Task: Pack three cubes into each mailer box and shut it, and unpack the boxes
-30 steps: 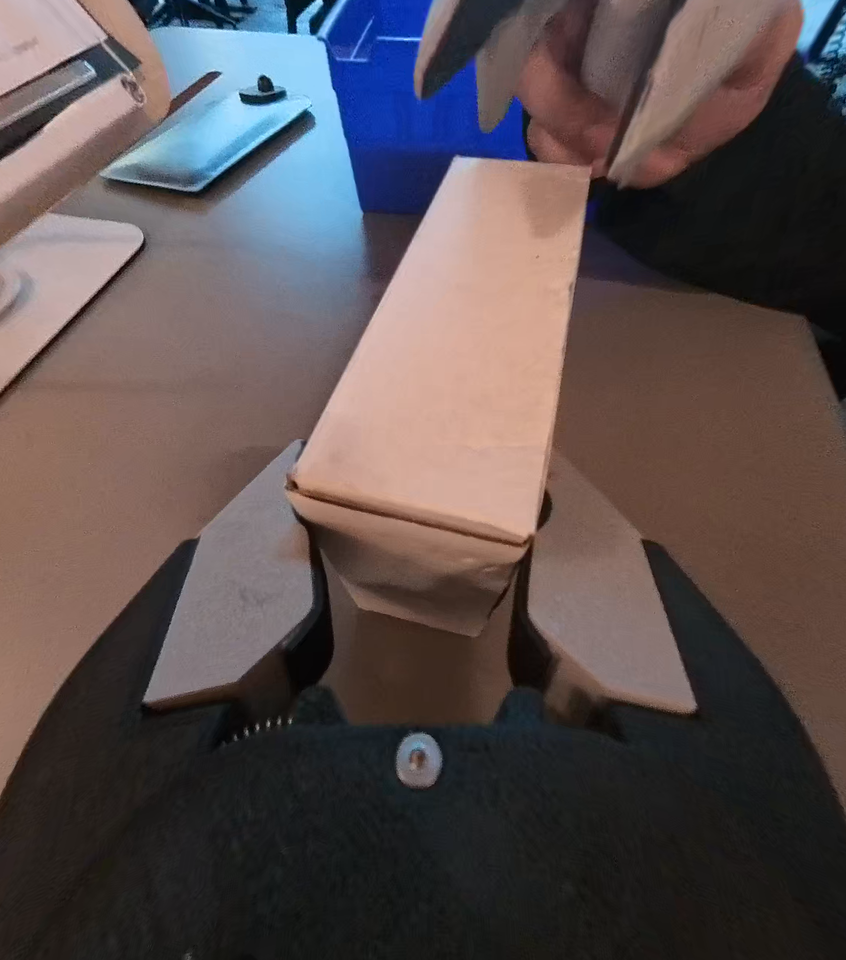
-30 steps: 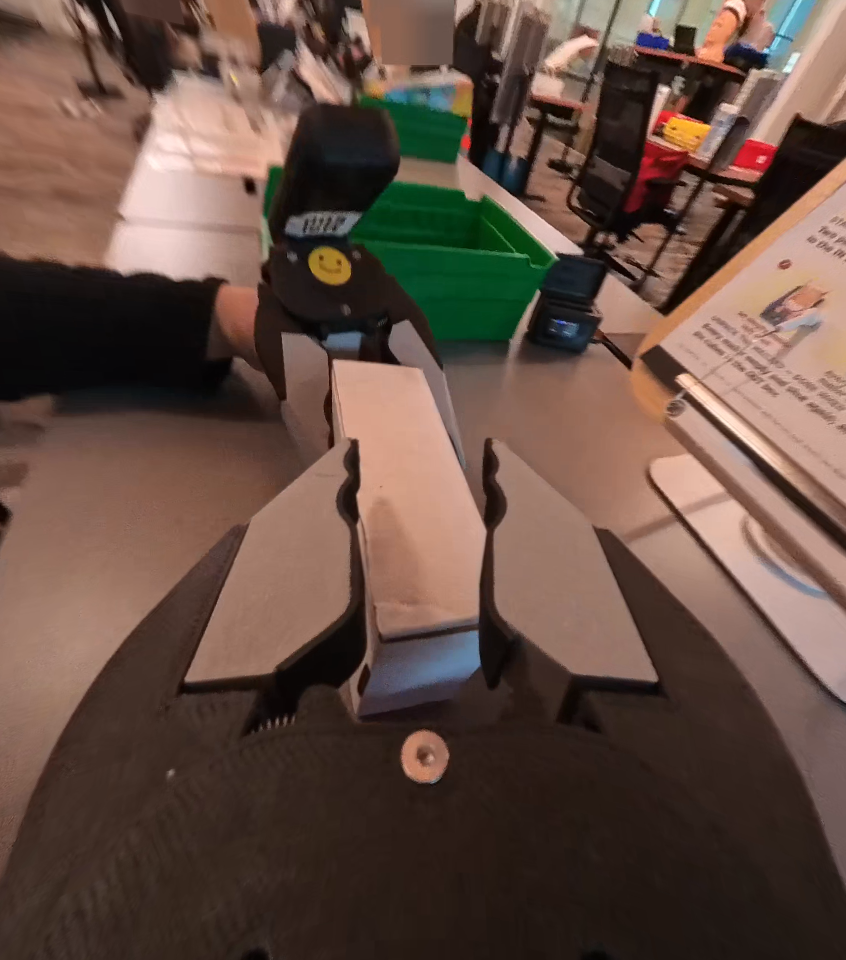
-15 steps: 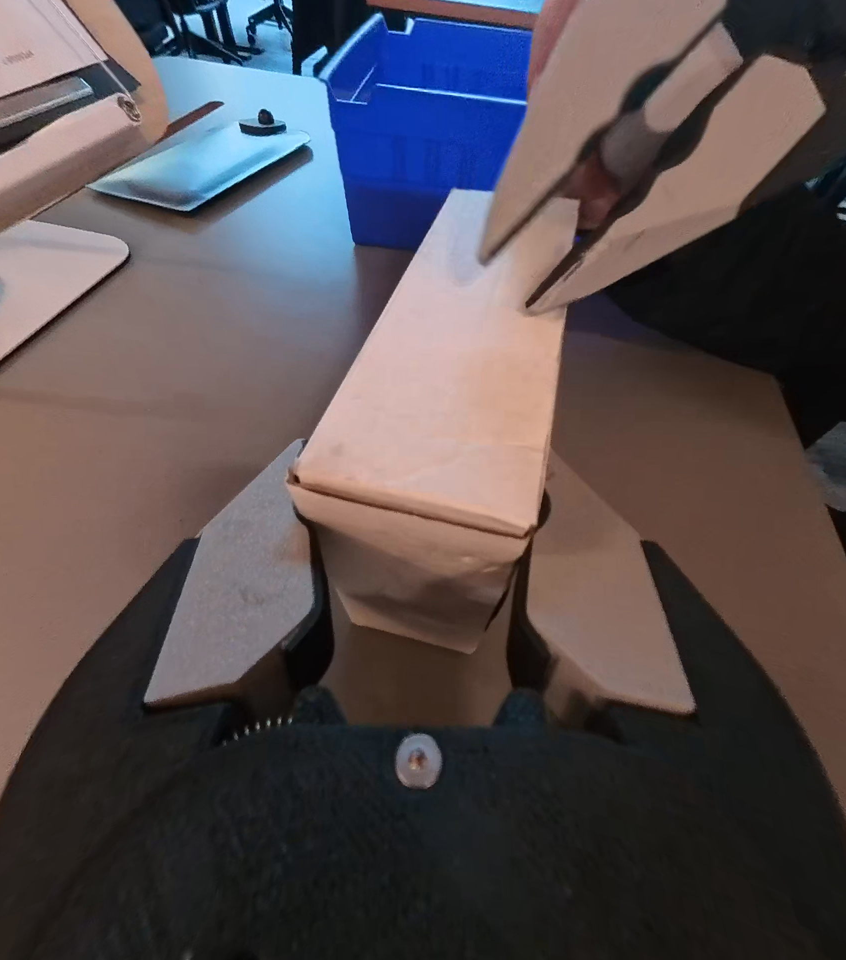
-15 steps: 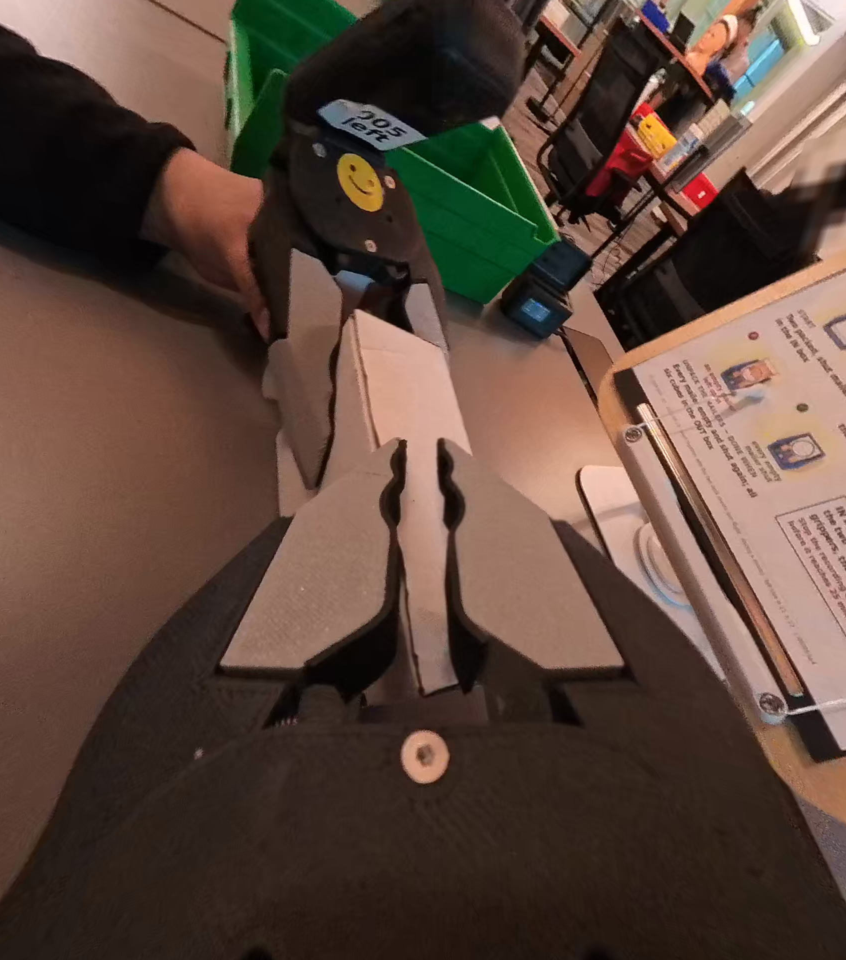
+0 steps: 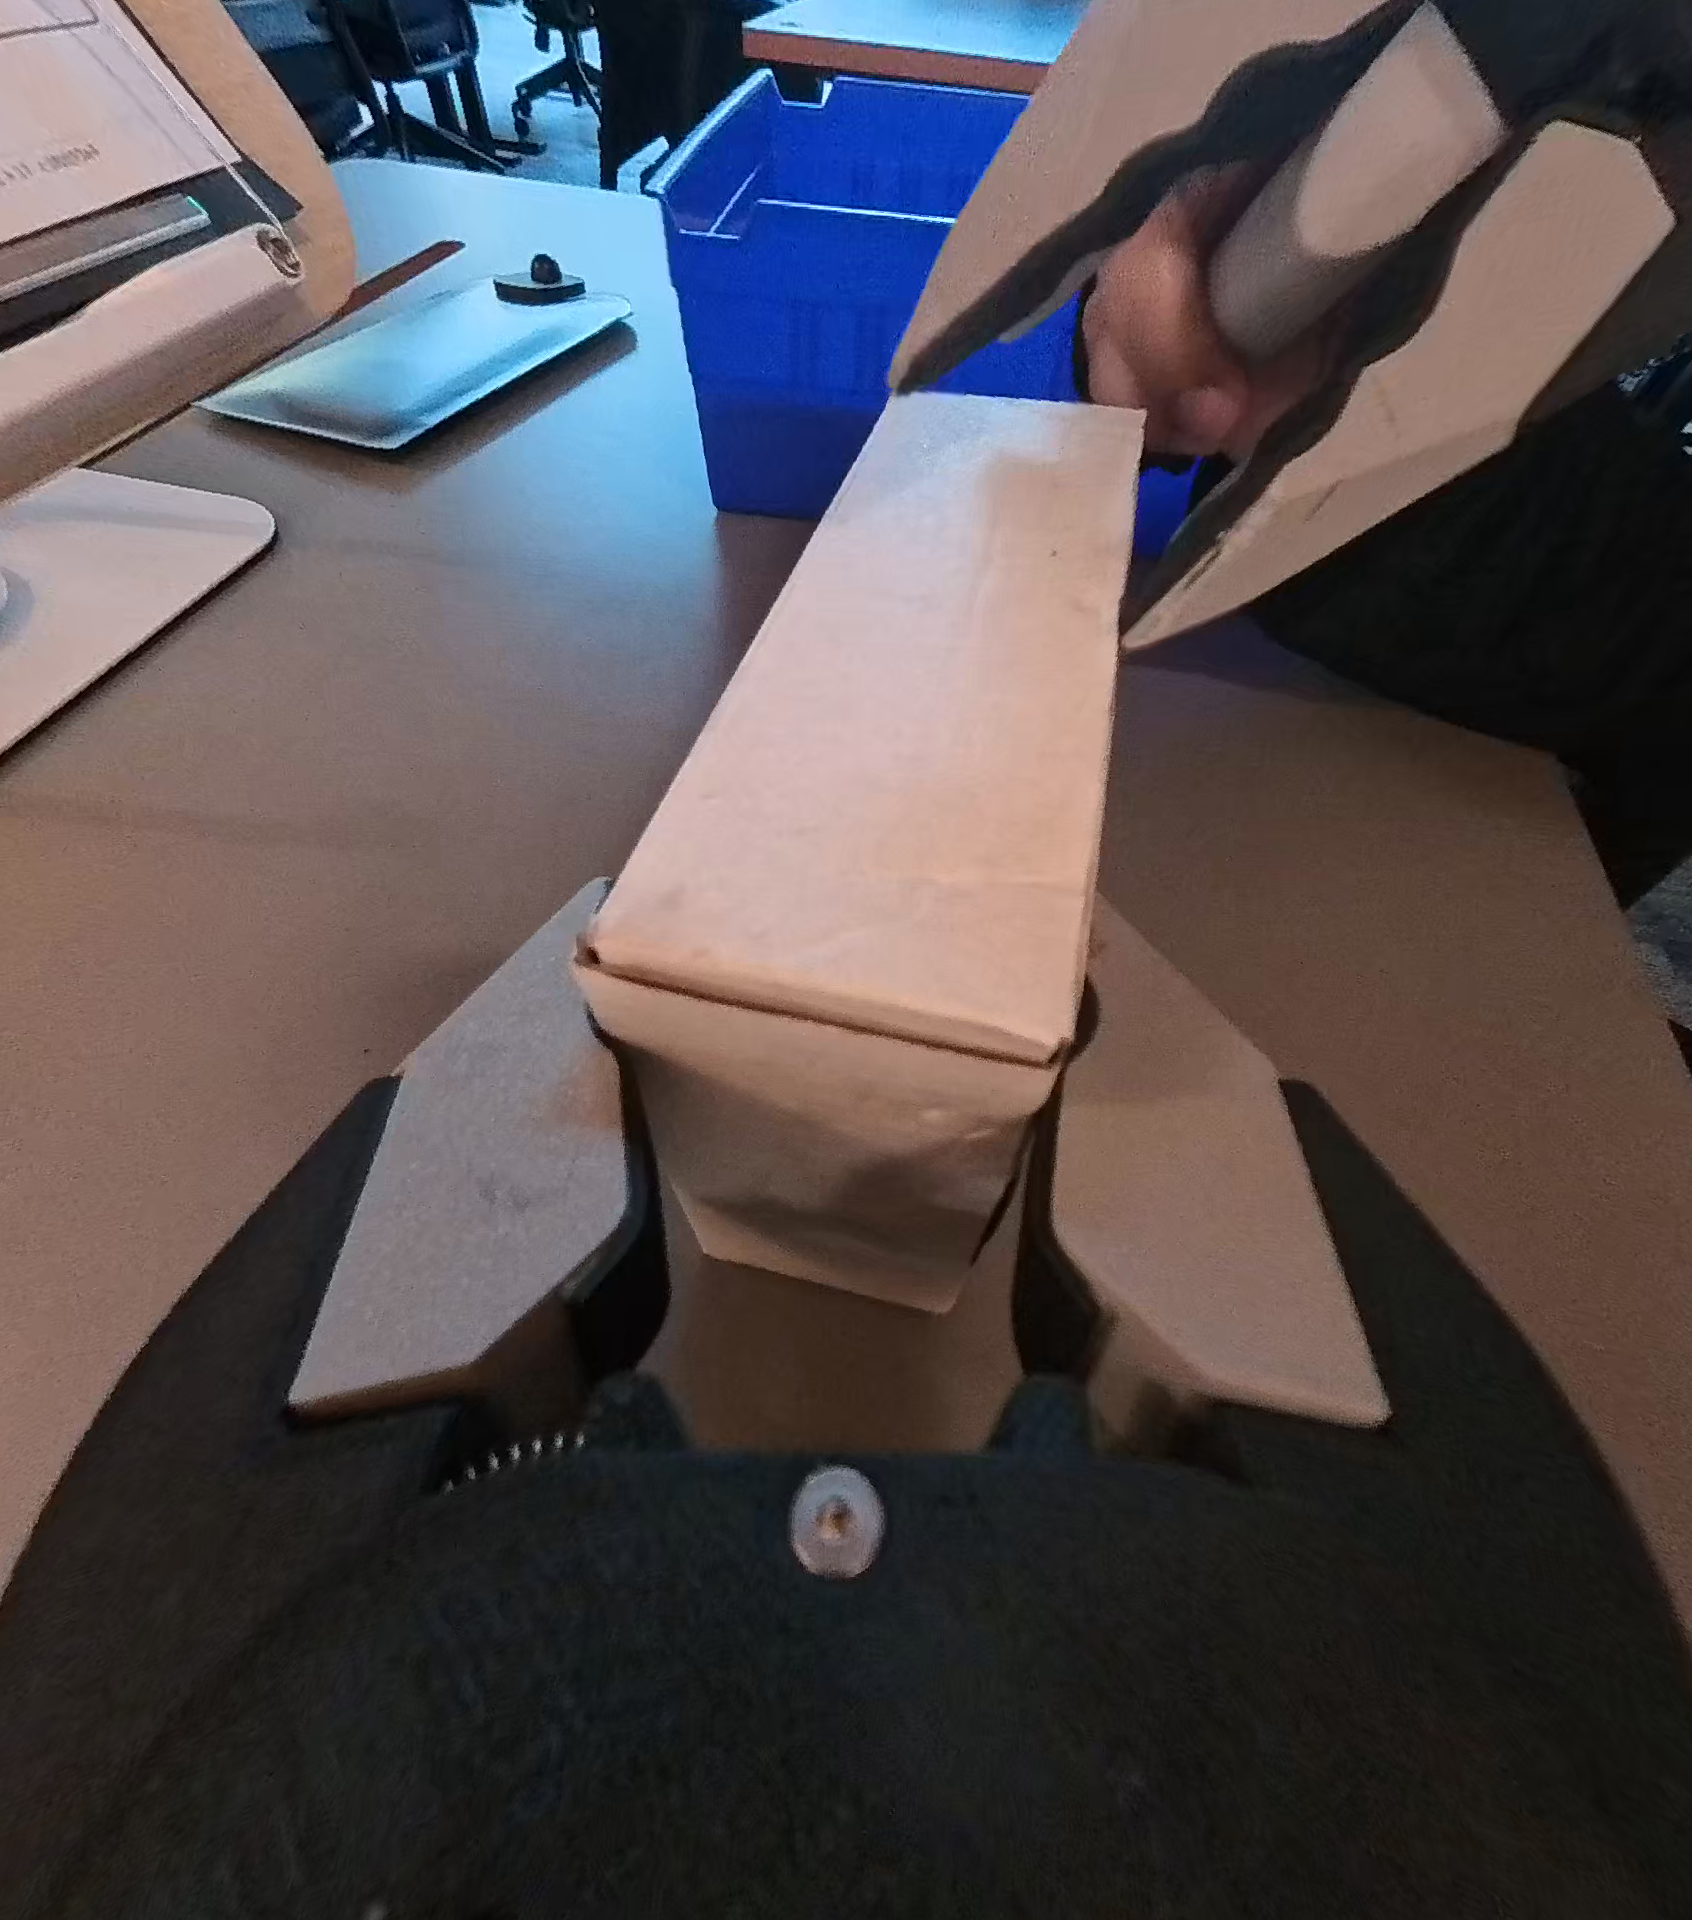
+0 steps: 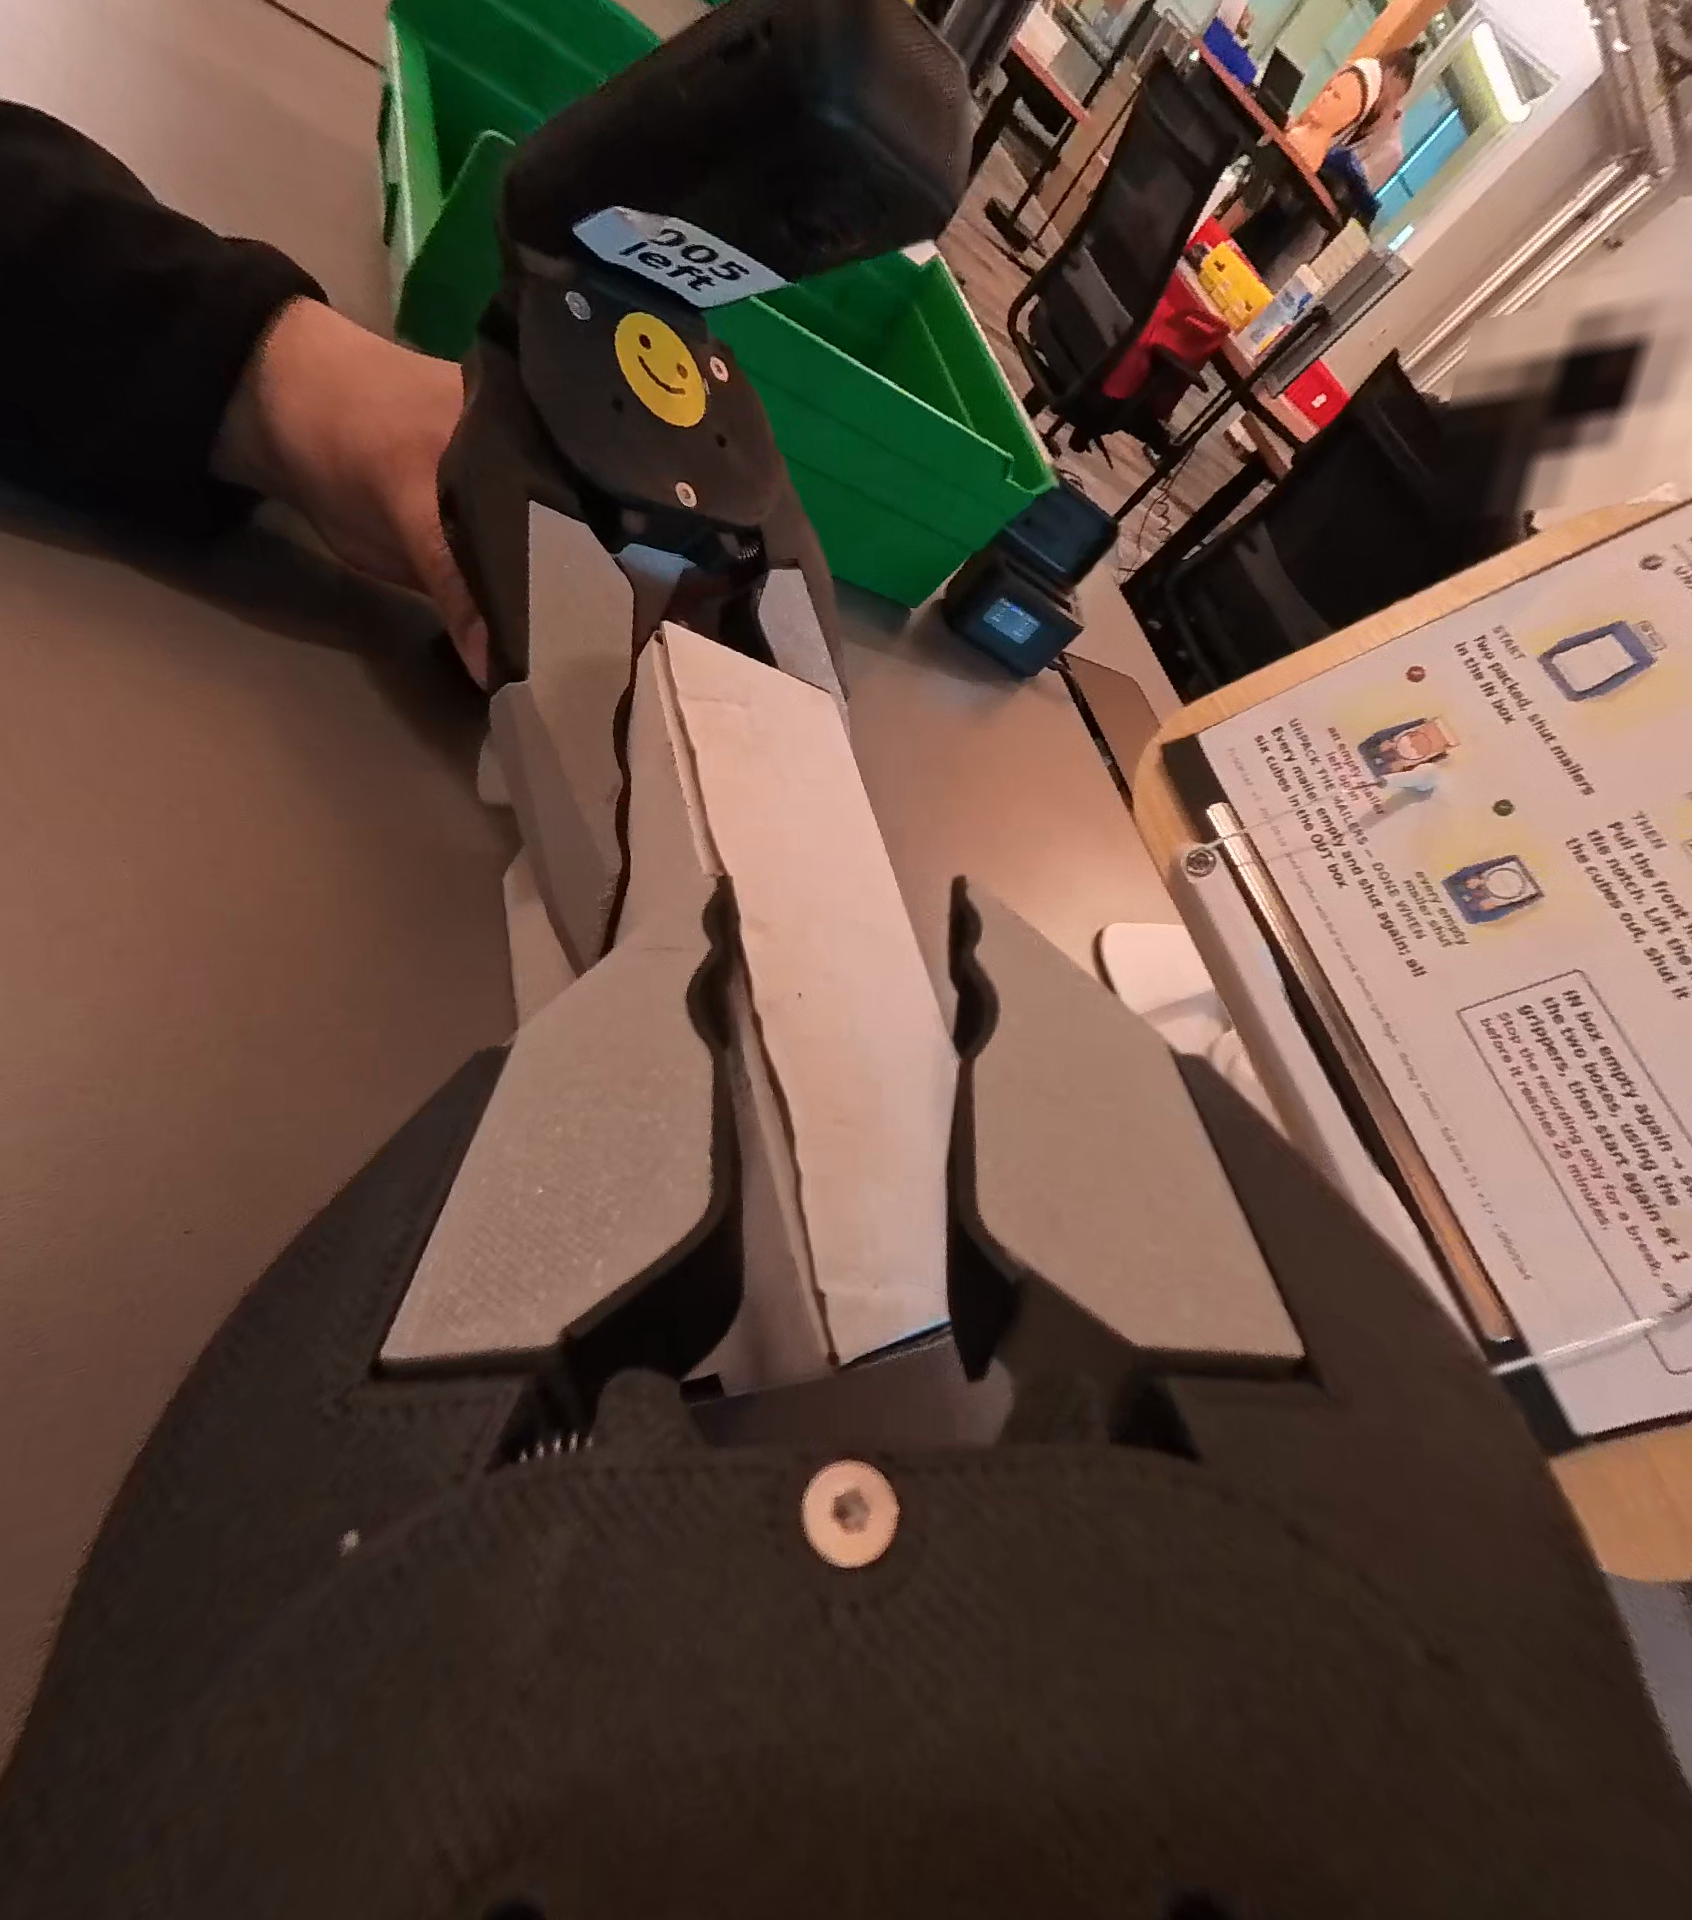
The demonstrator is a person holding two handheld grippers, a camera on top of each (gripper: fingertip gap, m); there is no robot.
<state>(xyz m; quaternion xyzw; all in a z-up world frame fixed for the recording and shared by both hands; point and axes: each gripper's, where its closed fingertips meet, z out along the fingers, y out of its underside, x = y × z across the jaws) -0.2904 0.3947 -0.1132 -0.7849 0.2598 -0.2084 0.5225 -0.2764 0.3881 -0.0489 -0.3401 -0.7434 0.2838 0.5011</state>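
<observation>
A long pale cardboard mailer box (image 5: pixel 883 748) lies on the brown surface (image 5: pixel 322 727), lid down, near end creased. The left tool (image 5: pixel 847 1081) pinches that end, likely to steady it. The right tool (image 6: pixel 837 1081) stands spread around the far end, seemingly ready to work the flap

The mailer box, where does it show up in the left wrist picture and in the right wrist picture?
Left wrist view: the mailer box runs up the centre, its near end between the left claw fingers.
Right wrist view: the mailer box lies centre, tilted, between the right claw fingers.
Shared landmark: the instruction board, upper left in the left wrist view, right edge in the right.
</observation>
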